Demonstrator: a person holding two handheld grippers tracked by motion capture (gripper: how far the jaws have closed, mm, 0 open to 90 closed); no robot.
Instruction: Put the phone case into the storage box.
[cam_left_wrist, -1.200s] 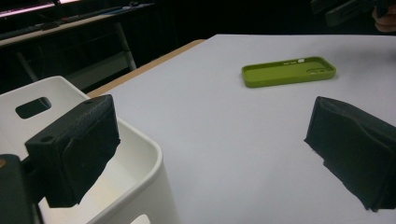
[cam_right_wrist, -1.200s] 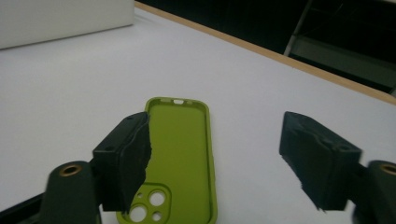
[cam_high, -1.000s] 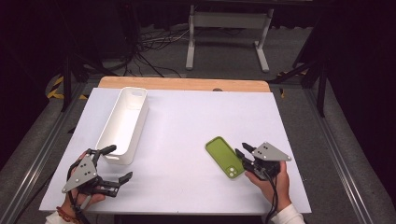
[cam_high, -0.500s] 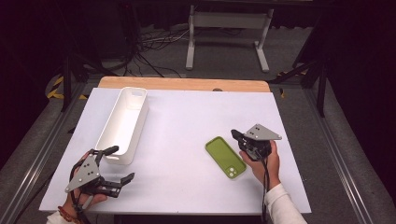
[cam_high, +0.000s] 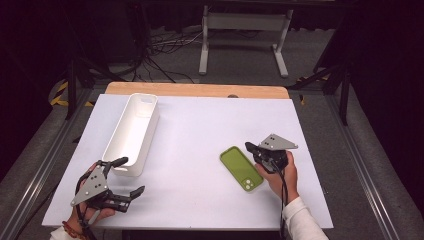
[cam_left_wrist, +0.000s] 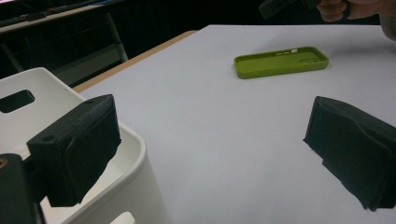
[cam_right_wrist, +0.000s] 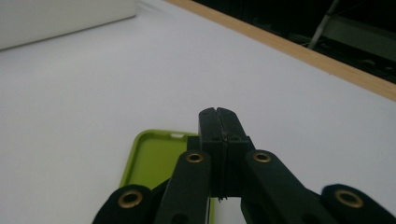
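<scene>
A lime green phone case (cam_high: 241, 168) lies open side up on the white table (cam_high: 200, 125), right of centre. My right gripper (cam_high: 248, 146) is shut with nothing in it, its tips close by the case's far right corner. From the right gripper view, the shut right gripper (cam_right_wrist: 218, 114) hangs just over the case (cam_right_wrist: 154, 161); contact cannot be judged. My left gripper (cam_high: 131, 175) stands open at the near left. In the left gripper view, the left gripper (cam_left_wrist: 215, 140) has one pad (cam_left_wrist: 79, 140) beside the white bin's rim (cam_left_wrist: 135, 140), and the case (cam_left_wrist: 280, 61) lies far off.
A long white bin (cam_high: 145, 142) runs lengthwise along the left side of the table. A wooden strip (cam_high: 200, 90) edges the far side. Dark floor, cables and a white stand (cam_high: 240, 30) lie beyond.
My right gripper has moved away from the person along the case's right side, from its near end to its far corner. The case and the left gripper have stayed put.
</scene>
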